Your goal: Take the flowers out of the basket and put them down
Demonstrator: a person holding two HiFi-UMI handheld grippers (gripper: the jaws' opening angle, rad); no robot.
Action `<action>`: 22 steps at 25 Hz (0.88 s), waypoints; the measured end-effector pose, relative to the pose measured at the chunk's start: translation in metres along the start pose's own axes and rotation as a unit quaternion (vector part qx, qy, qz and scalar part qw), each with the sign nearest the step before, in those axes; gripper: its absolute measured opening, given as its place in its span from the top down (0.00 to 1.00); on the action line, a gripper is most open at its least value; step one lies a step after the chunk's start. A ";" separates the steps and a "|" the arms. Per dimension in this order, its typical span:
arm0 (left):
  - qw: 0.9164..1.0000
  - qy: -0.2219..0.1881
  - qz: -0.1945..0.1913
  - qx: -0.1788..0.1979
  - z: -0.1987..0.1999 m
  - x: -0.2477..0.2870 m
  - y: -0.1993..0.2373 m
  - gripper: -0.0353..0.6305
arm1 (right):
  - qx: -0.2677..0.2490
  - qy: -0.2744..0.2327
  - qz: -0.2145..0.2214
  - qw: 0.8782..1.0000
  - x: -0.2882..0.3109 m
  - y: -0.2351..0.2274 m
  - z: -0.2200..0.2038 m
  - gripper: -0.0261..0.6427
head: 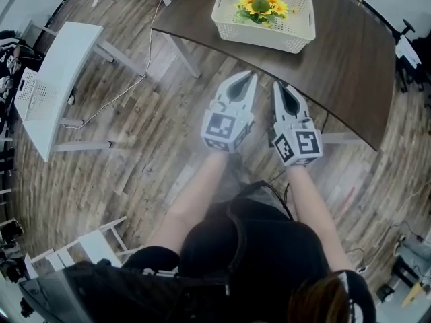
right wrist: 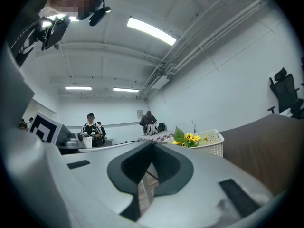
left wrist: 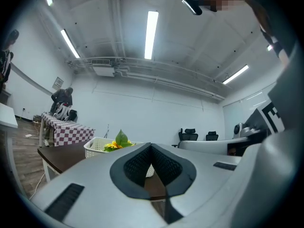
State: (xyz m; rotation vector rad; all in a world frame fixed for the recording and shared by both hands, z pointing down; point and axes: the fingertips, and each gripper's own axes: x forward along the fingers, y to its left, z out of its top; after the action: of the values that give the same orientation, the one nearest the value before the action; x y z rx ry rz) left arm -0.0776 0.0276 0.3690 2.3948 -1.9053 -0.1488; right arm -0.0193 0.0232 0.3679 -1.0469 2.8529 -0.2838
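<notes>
A cream basket [head: 264, 39] holding yellow flowers [head: 261, 5] and a green leaf sits on a dark curved bench [head: 343, 59], well ahead of the person. For a good approach, both tools should probably reach past the bench edge and spread their jaws before arriving, one steadying the basket wall while the other takes the bunch low down. The left hand-held gripper [head: 249, 78] and right hand-held gripper [head: 279, 87] are clenched shut on nothing, side by side, touching neither bench nor basket.

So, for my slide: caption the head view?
Shut left gripper and right gripper aimed at flowers in basket on table.
</notes>
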 end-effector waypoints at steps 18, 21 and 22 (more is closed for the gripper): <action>1.000 0.010 -0.022 -0.009 0.002 0.072 0.054 0.94 | 0.006 0.010 -0.030 0.999 0.079 -0.037 -0.005 0.96; 0.999 0.012 -0.031 -0.014 -0.004 0.078 0.060 0.94 | 0.005 0.014 -0.034 0.999 0.088 -0.039 -0.008 0.96; 0.999 0.012 -0.034 -0.016 -0.007 0.080 0.062 0.94 | 0.006 0.014 -0.036 0.999 0.091 -0.041 -0.009 0.96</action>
State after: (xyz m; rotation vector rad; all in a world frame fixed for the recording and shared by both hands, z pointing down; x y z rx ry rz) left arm -0.1192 -0.0647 0.3813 2.4300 -1.7988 -0.1514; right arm -0.0641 -0.0649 0.3833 -1.1539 2.8384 -0.3234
